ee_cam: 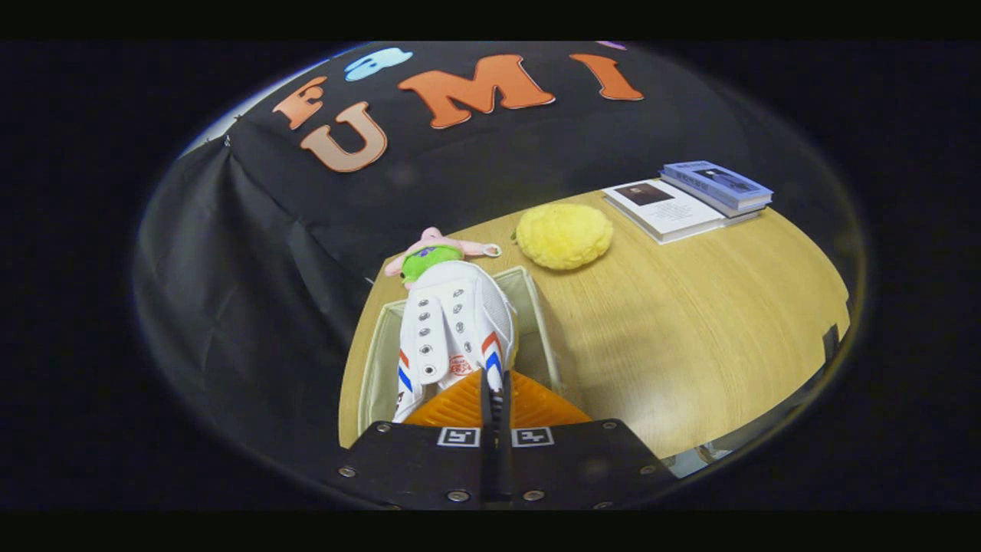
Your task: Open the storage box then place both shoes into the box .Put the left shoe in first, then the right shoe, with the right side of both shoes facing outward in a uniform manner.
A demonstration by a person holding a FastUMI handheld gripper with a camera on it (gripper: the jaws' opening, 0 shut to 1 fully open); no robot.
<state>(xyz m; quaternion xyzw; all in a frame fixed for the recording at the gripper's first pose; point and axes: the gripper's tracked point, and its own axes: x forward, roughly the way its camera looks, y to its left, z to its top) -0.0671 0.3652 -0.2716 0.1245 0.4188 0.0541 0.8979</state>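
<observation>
The gripper (496,395), with its two ridged orange fingers (448,406), is pinching nearly closed, only a thin dark slit showing between the pads. What looks like the heel edge of a white canvas lace-up shoe with red and blue side stripes (452,330) is running into that slit, so both fingers appear to be pressing on it, though the contact itself is partly hidden behind the pads.

The shoe is hanging just ahead of the fingers, its long axis pointing straight away from them, toe farthest out. It is sitting over the open beige fabric storage box (536,322), whose walls are showing on both sides of the shoe and beyond its toe; the box's long side is lying along the same line as the shoe. Whether the sole is already touching the box floor cannot be told. Which shoe of the pair this is cannot be told either.

The coming move is probably turning on that alignment: shoe and box are running parallel, so lowering straight down should be seating it.

Beyond the box, a pink and green plush toy (429,257) is lying at its far end, a yellow knitted round cushion (564,235) beside that, and stacked books (690,203) farther across the light wooden table (690,337).
</observation>
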